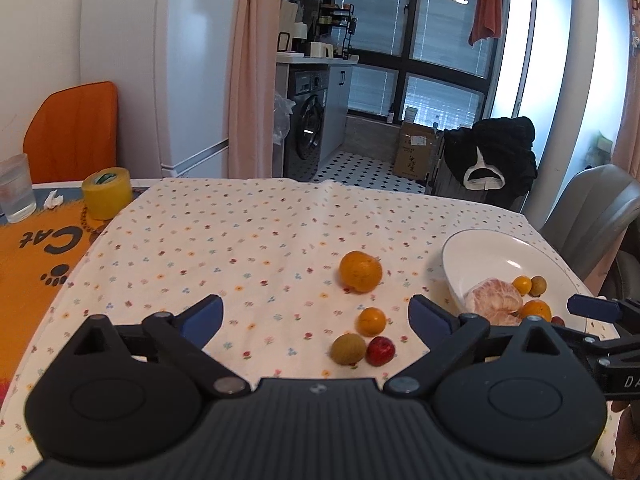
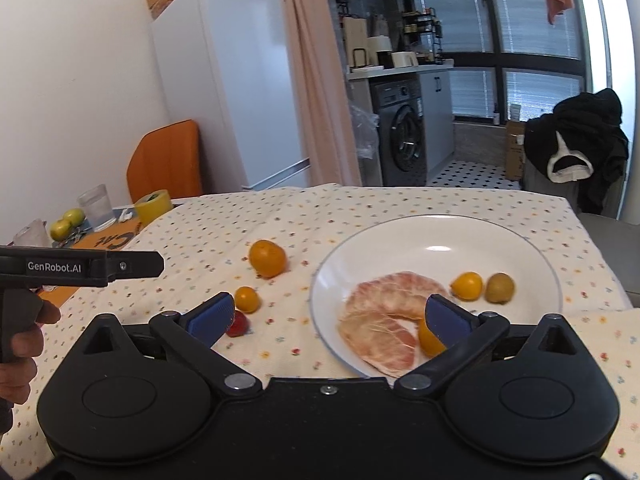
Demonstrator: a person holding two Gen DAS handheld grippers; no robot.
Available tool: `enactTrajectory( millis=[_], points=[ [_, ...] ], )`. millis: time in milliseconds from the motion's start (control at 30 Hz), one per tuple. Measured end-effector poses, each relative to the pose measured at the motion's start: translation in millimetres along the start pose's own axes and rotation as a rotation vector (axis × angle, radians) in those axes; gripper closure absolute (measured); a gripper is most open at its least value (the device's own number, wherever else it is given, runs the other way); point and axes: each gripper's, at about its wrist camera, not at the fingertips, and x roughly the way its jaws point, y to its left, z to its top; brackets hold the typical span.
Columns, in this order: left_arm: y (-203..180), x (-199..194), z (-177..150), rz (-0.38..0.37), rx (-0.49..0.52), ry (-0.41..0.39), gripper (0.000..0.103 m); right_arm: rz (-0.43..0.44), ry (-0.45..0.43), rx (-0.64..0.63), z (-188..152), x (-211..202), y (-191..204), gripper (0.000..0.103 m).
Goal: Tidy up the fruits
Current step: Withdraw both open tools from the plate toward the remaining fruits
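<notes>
On the floral cloth lie a large orange (image 1: 360, 271) (image 2: 267, 258), a small orange fruit (image 1: 371, 321) (image 2: 247, 299), a brown-green round fruit (image 1: 348, 348) and a small red fruit (image 1: 381, 351) (image 2: 237, 324). My left gripper (image 1: 316, 314) stands open just in front of them, nothing between its fingers. The white plate (image 1: 480, 252) (image 2: 400, 232) holds peeled pomelo segments (image 2: 380, 320) (image 1: 494, 300), two small orange fruits (image 2: 467, 285) (image 2: 429, 338) and a brownish fruit (image 2: 499, 287). My right gripper (image 2: 330, 316) hovers open over the plate's near rim.
At the table's far left are a yellow tape roll (image 1: 107, 193), a water glass (image 1: 15, 188), two green apples (image 2: 66, 223) and an orange cat mat (image 1: 36, 264). An orange chair (image 1: 72, 132) and a grey chair (image 1: 592, 208) flank the table.
</notes>
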Motion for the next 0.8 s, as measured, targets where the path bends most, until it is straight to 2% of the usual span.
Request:
enactTrajectory(
  millis=[133, 300, 500, 667, 800],
  points=[
    [8, -2, -2, 0.012, 0.004, 0.006, 0.006, 0.013, 0.023, -0.006, 2, 9, 7, 0.001],
    [17, -3, -7, 0.017, -0.004, 0.002, 0.008, 0.051, 0.043, -0.023, 2, 17, 17, 0.011],
    [19, 1, -12, -0.003, -0.003, 0.025, 0.024, 0.113, 0.074, -0.049, 4, 27, 28, 0.030],
    [22, 7, -16, -0.014, -0.008, 0.038, 0.029, 0.159, 0.108, -0.060, 1, 38, 37, 0.032],
    [26, 15, -18, -0.031, -0.017, 0.060, 0.039, 0.180, 0.144, -0.063, 1, 50, 42, 0.042]
  ],
)
